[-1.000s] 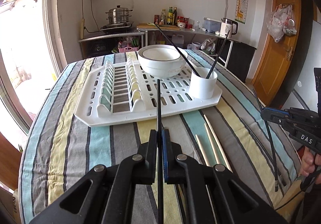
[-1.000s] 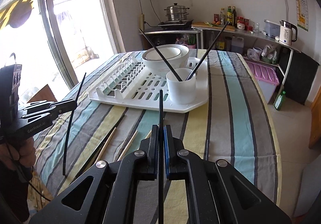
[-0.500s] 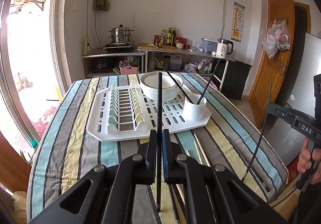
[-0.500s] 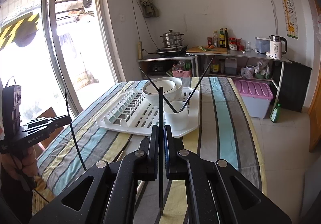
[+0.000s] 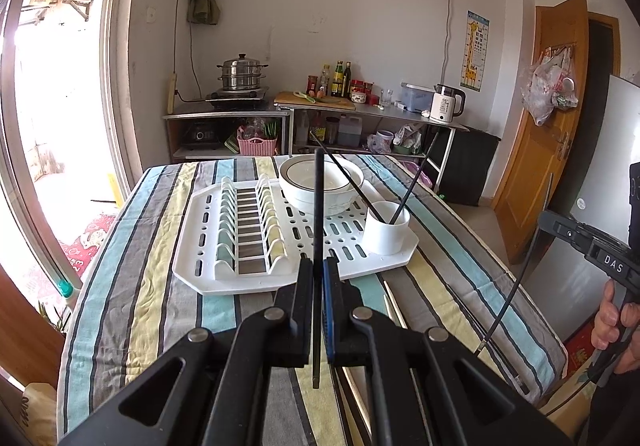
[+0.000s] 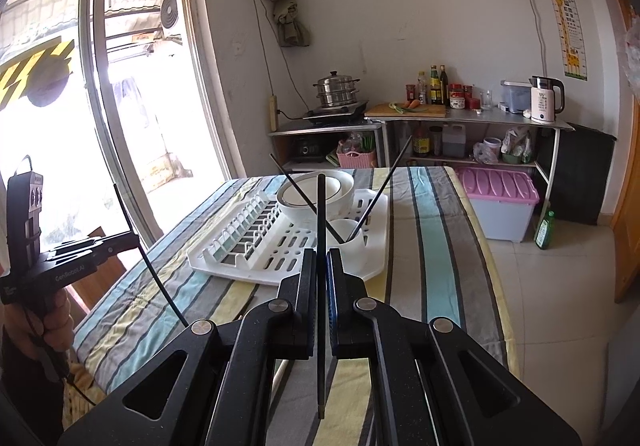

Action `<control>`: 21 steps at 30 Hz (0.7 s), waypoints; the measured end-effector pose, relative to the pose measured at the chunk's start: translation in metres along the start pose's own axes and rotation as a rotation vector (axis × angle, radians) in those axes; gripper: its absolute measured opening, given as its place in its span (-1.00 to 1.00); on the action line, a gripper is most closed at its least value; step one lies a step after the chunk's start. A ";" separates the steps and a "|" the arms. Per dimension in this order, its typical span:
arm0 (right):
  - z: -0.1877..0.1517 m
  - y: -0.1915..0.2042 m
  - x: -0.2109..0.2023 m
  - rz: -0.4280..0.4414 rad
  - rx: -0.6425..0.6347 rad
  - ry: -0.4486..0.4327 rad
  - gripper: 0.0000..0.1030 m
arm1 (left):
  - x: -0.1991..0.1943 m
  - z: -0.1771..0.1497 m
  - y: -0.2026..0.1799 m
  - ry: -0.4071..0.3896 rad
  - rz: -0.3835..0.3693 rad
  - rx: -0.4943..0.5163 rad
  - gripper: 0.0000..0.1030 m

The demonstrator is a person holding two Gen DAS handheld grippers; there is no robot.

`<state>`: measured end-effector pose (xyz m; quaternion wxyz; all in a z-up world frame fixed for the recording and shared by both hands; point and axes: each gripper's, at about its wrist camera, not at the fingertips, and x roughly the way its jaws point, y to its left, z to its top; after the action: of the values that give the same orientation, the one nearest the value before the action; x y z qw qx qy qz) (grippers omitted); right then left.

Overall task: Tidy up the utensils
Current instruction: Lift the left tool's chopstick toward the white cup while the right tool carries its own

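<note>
My left gripper point(image 5: 318, 266) is shut on a black chopstick point(image 5: 318, 206) held upright above the near table edge. My right gripper point(image 6: 321, 258) is shut on another black chopstick point(image 6: 321, 230), also upright. A white cup point(image 5: 386, 232) on the white drying rack point(image 5: 248, 274) holds two black chopsticks; it also shows in the right wrist view point(image 6: 350, 240). A white bowl point(image 5: 322, 186) sits on the rack behind the cup. Light wooden chopsticks point(image 5: 394, 306) lie on the striped tablecloth near the rack's front edge. The right gripper shows at the right of the left wrist view point(image 5: 546, 216).
The striped table point(image 5: 132, 286) carries the rack in its middle. A window is to the left, a kitchen counter with pot and kettle point(image 5: 446, 108) behind, a wooden door point(image 5: 548, 134) to the right, and a pink-lidded bin point(image 6: 498, 202) on the floor.
Both grippers have risen and pulled back from the table, each lifting its black chopstick clear of the cloth. The rack and cup now look smaller and farther away.
</note>
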<state>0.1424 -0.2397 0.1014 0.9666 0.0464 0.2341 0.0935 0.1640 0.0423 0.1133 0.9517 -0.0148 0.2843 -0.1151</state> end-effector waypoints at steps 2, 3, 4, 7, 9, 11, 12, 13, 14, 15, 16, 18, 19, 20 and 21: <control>0.005 -0.001 0.002 -0.003 -0.001 -0.006 -0.91 | 0.002 0.007 -0.003 -0.002 -0.005 0.005 -0.90; 0.009 -0.002 0.003 -0.003 0.000 -0.009 -0.91 | 0.003 0.010 -0.004 -0.003 -0.009 0.007 -0.90; 0.012 -0.002 0.005 -0.002 0.002 -0.013 -0.91 | 0.005 0.014 -0.006 -0.004 -0.012 0.010 -0.90; 0.023 -0.005 0.009 0.000 0.005 -0.024 -0.91 | 0.013 0.027 -0.013 -0.002 -0.029 0.015 -0.90; 0.030 -0.007 0.013 -0.002 0.007 -0.031 -0.91 | 0.020 0.037 -0.019 -0.002 -0.041 0.021 -0.90; 0.039 -0.011 0.018 -0.003 0.012 -0.039 -0.91 | 0.026 0.047 -0.025 -0.002 -0.054 0.027 -0.90; 0.043 -0.012 0.020 -0.002 0.015 -0.044 -0.91 | 0.030 0.052 -0.029 -0.001 -0.065 0.029 -0.90; 0.048 -0.012 0.022 -0.002 0.015 -0.048 -0.91 | 0.033 0.057 -0.032 -0.003 -0.072 0.033 -0.90; 0.052 -0.013 0.025 -0.004 0.015 -0.052 -0.91 | 0.037 0.063 -0.036 -0.006 -0.076 0.036 -0.90; 0.057 -0.013 0.027 -0.005 0.013 -0.057 -0.91 | 0.041 0.068 -0.039 -0.008 -0.081 0.038 -0.90; 0.061 -0.014 0.029 -0.005 0.013 -0.061 -0.91 | 0.045 0.073 -0.042 -0.008 -0.088 0.038 -0.90; 0.070 -0.016 0.034 -0.004 0.016 -0.069 -0.91 | 0.054 0.082 -0.047 -0.008 -0.100 0.036 -0.90; 0.075 -0.017 0.036 -0.003 0.016 -0.074 -0.91 | 0.057 0.086 -0.049 -0.009 -0.106 0.033 -0.90; 0.079 -0.018 0.039 -0.001 0.020 -0.078 -0.91 | 0.060 0.090 -0.051 -0.011 -0.112 0.033 -0.90; 0.082 -0.020 0.042 0.001 0.023 -0.081 -0.91 | 0.064 0.095 -0.051 -0.013 -0.119 0.032 -0.90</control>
<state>0.2205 -0.2540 0.1530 0.9746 0.0613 0.1959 0.0895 0.2567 -0.0258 0.1630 0.9452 -0.0173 0.2746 -0.1756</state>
